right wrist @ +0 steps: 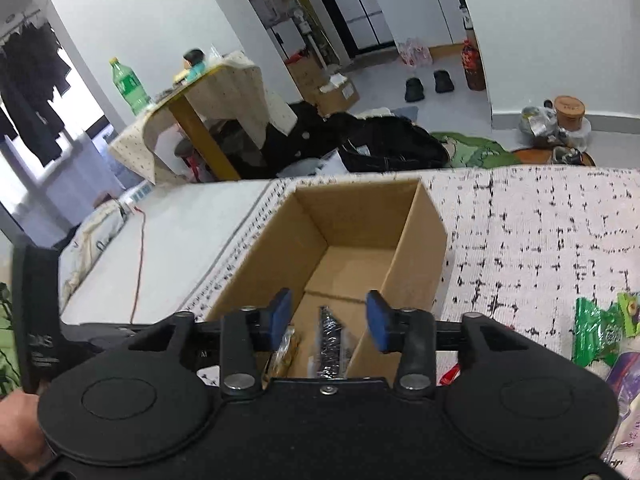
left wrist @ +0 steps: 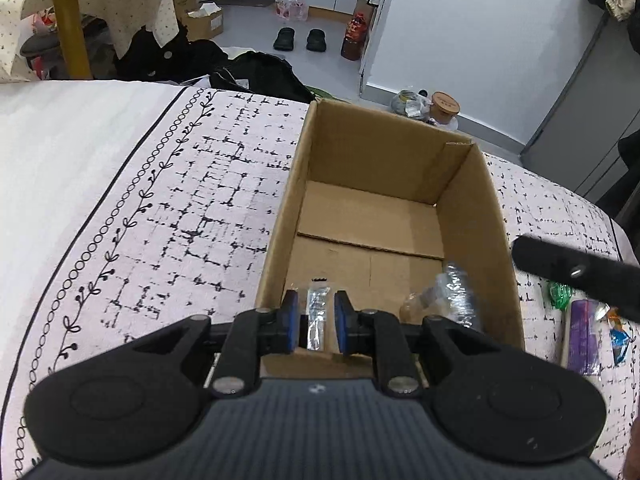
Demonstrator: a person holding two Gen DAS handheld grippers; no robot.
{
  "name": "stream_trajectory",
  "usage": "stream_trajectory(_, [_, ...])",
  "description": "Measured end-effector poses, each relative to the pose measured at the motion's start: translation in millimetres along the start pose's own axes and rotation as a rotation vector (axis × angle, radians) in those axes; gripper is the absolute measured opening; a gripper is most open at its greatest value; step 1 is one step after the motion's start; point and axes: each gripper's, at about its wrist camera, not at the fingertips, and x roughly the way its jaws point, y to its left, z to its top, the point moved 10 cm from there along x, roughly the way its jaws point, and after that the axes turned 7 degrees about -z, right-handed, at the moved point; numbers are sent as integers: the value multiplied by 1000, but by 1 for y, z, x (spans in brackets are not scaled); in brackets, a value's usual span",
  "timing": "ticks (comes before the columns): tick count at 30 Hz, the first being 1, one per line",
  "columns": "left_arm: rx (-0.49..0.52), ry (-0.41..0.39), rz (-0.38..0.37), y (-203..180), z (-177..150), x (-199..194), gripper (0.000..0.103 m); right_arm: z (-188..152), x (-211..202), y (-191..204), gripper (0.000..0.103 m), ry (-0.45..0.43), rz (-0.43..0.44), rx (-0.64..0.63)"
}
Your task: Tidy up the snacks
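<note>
On the patterned bedspread (left wrist: 180, 184) an open cardboard box (left wrist: 304, 152) holds clear-wrapped snacks (left wrist: 456, 292). The left gripper (left wrist: 316, 320) hangs over its near end, jaws narrowly apart around a slim silver packet (left wrist: 318, 312); whether they pinch it, I cannot tell. The right gripper (right wrist: 330, 320) gapes wide above. More snack packets (right wrist: 596, 332) lie right of the box.

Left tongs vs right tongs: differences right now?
Left tongs stand narrow, with a clear-wrapped snack stick between the pads; whether they pinch it is unclear. Right tongs stand wider and empty. Both hover over the near end of the cardboard box and have blue pads.
</note>
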Motion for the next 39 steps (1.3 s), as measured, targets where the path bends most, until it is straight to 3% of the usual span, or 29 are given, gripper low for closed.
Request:
stream_trajectory(9, [-14, -10, 52, 12, 8, -8, 24, 1, -25, -19, 66, -19, -25, 12])
stream_trajectory(11, [-28, -6, 50, 11, 10, -12, 32, -1, -32, -25, 70, -23, -36, 16])
stream_trajectory(14, [-10, -13, 33, 0, 12, -20, 49, -4, -44, -36, 73, -30, -62, 17])
stream_trajectory(21, [7, -42, -53, -38, 15, -42, 67, -12, -78, -58, 80, -38, -63, 67])
stream_trajectory(28, [23, -49, -125, -70, 10, -54, 73, -20, -107, -78, 86, -58, -75, 131])
stream_trajectory(30, [28, -56, -132, -78, 7, -59, 79, -23, -114, -82, 90, -68, -96, 117])
stream_trajectory(35, [43, -59, -146, -97, -2, -68, 83, -34, -129, -93, 95, -65, -100, 145])
stream_trajectory(39, [52, -66, -157, -110, -8, -75, 94, -40, -140, -101, 97, -48, -143, 132])
